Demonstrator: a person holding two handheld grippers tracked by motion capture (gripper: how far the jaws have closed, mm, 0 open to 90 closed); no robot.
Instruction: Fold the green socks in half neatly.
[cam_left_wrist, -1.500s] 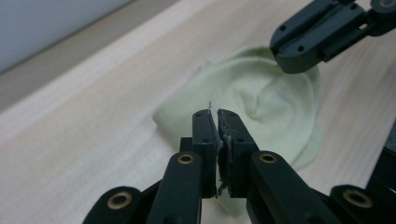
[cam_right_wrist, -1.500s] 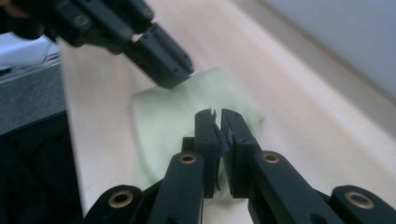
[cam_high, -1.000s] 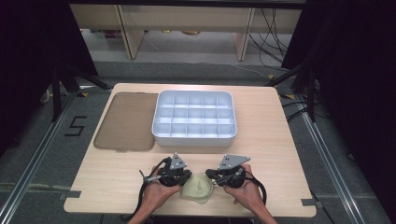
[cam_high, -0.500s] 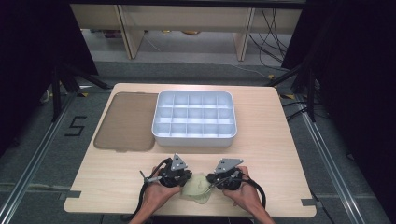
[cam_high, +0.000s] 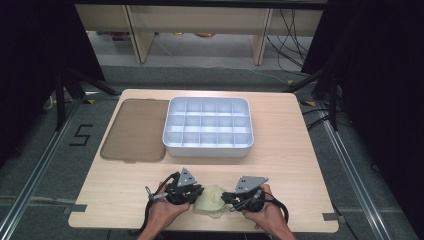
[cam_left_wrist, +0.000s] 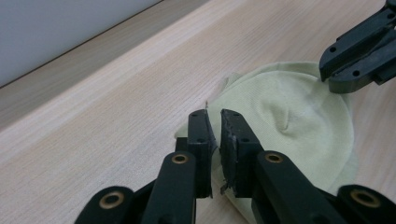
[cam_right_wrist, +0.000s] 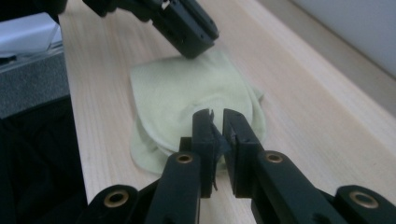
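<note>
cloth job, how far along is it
Done: the pale green cloth lies folded into a small stack at the table's near edge. In hand: the left gripper and right gripper sit at its opposite edges, jaws nearly shut. Left: the divided tray has no cloth in it yet.

High view: above the near table (cam_high: 300, 150) edge, facing forward and down, far off.
Left gripper view: low over the tabletop, close, looking along its jaws across the cloth (cam_left_wrist: 289, 116).
Right gripper view: low, close, facing the opposite way.
Shared: cloth (cam_right_wrist: 187, 98), each opposite gripper's jaw tips.
</note>
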